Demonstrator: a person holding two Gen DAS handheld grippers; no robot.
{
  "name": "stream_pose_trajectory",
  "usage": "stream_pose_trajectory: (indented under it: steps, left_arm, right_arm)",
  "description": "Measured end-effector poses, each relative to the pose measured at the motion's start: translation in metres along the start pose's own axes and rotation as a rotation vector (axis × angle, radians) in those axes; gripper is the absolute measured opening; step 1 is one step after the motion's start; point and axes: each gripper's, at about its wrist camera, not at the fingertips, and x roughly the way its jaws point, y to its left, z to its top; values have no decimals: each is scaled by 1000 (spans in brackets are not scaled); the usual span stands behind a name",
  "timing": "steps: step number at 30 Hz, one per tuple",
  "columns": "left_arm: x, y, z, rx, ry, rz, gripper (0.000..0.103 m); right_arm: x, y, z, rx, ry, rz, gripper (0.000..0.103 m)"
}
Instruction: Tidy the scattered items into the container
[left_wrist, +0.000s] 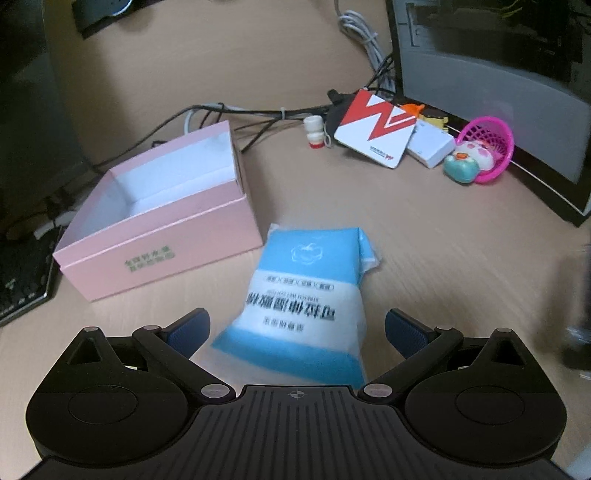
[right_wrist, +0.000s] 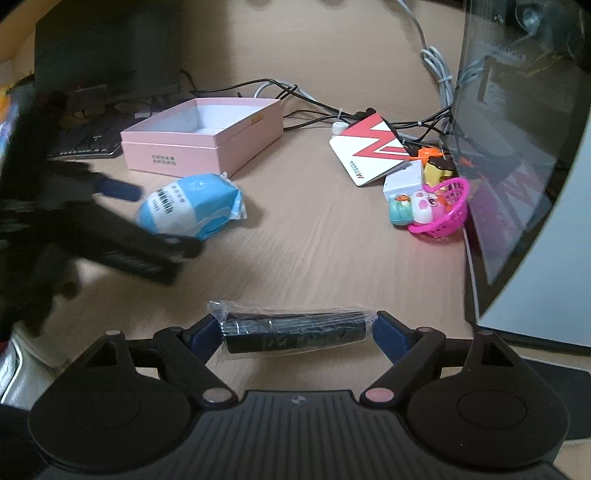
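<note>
An open pink box (left_wrist: 162, 225) with a white inside stands on the wooden desk; it also shows in the right wrist view (right_wrist: 207, 136). A blue and white soft packet (left_wrist: 303, 302) lies just right of the box. My left gripper (left_wrist: 297, 330) is open, its blue pads on either side of the packet's near end, not touching. In the right wrist view the packet (right_wrist: 192, 206) lies beside the blurred left gripper (right_wrist: 147, 221). My right gripper (right_wrist: 295, 330) is wide, its pads at both ends of a black bar in clear wrap (right_wrist: 295, 330).
A red and white card (left_wrist: 376, 129), a white box (left_wrist: 430, 144), a small white bottle (left_wrist: 316, 133), and a pink basket with toys (left_wrist: 484, 151) lie at the back right by the monitor (left_wrist: 498, 92). Cables (left_wrist: 258, 114) run behind the box. A keyboard (left_wrist: 22, 273) sits at left.
</note>
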Motion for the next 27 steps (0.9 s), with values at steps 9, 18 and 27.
stream_pose_trajectory:
  steps: [9,18,27]
  left_arm:
    - [-61,33,-13,-99,-23,-38,58]
    - [-123,95,-31,-139,-72,25,56]
    - [-105,163,25,-224,-138,-65,56]
  right_arm:
    - [-33,15,26,-61,-71,29,86]
    - [-20,60,63,-166,-122,157,86]
    - [0,96,122,-175,-198,174,86]
